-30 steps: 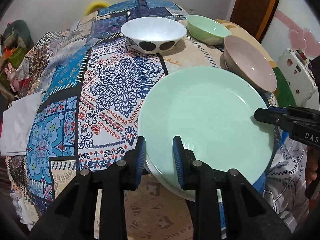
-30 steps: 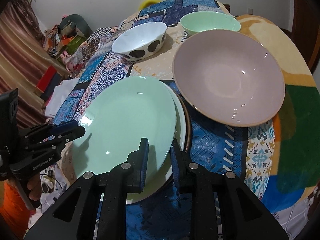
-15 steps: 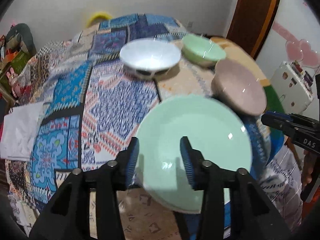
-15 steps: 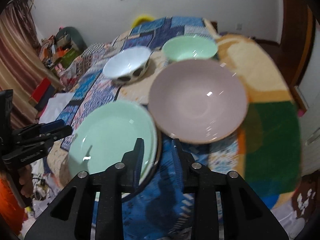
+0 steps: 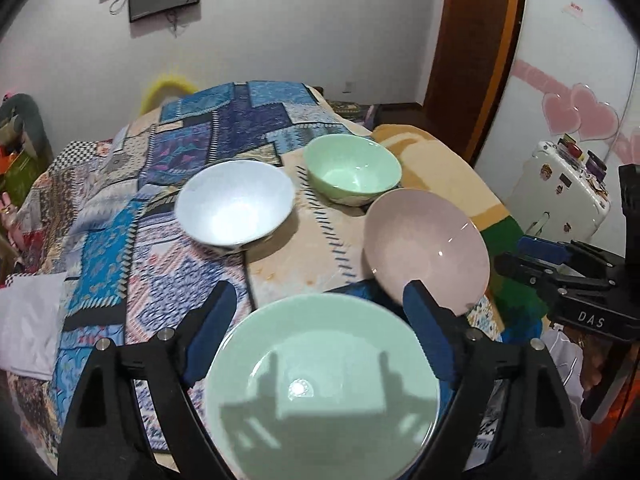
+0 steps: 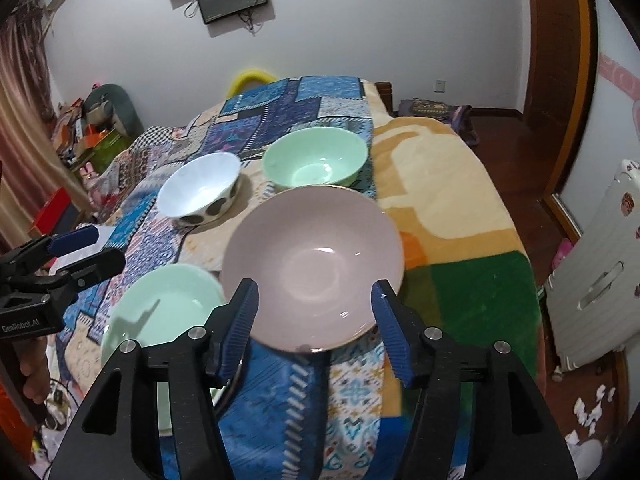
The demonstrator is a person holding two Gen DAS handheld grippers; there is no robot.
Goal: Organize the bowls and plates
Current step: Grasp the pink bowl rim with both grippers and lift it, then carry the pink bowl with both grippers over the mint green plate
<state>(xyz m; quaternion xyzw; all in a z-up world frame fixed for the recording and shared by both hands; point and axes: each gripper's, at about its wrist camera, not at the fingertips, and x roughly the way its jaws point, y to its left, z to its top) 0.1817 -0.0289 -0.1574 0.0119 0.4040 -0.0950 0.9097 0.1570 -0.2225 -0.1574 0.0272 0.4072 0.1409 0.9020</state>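
- The left gripper [image 5: 320, 332] tilts steeply down above the green plate [image 5: 320, 392]; its jaws have just been opening and stand wide, with the pads clear of the rim.
- The right gripper [image 6: 314, 312] also points down over the pink bowl [image 6: 312, 268]; its jaws have just been opening and grip nothing.
- The plate lies at the bed's [image 6: 452, 200] near edge, with the pink bowl just beside it.
- The white bowl [image 5: 234, 202] and the green bowl [image 5: 352, 170] sit side by side farther back, near the middle.
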